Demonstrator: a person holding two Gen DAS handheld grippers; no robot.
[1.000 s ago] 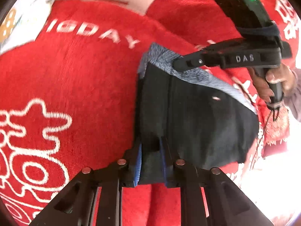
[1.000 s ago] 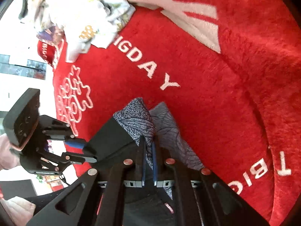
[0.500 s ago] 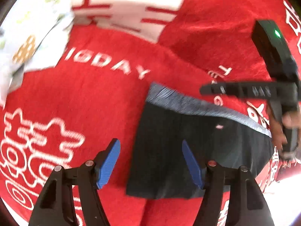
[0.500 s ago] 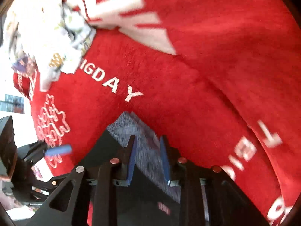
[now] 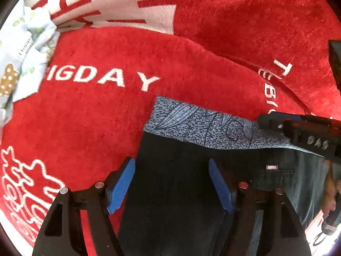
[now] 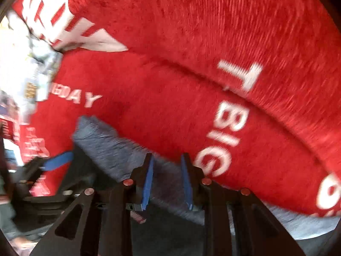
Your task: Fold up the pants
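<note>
Left wrist view: the pants (image 5: 191, 170) are seen lying flat on a red blanket (image 5: 106, 111), with the patterned grey band (image 5: 208, 128) at their far end running crosswise, from near the letters "IGDAY" at left across to the right gripper (image 5: 298, 132). The long axis of the dark body is seen running from that band back toward the camera. The left gripper (image 5: 171, 183) is held well open above the dark cloth; its blue pads (image 5: 121, 185) are seen apart from the fabric, and nothing is gripped. Its jaws have just been opening. In the blurred right wrist view, the right gripper (image 6: 167, 181) is seen partly open over the grey band (image 6: 110, 147), its jaws likewise having just been opening; nothing is seen pinched between them. A small label (image 5: 272, 167) is visible on the black cloth. Pale printed fabric (image 5: 23, 59) lies bunched at the blanket's left edge.
</note>
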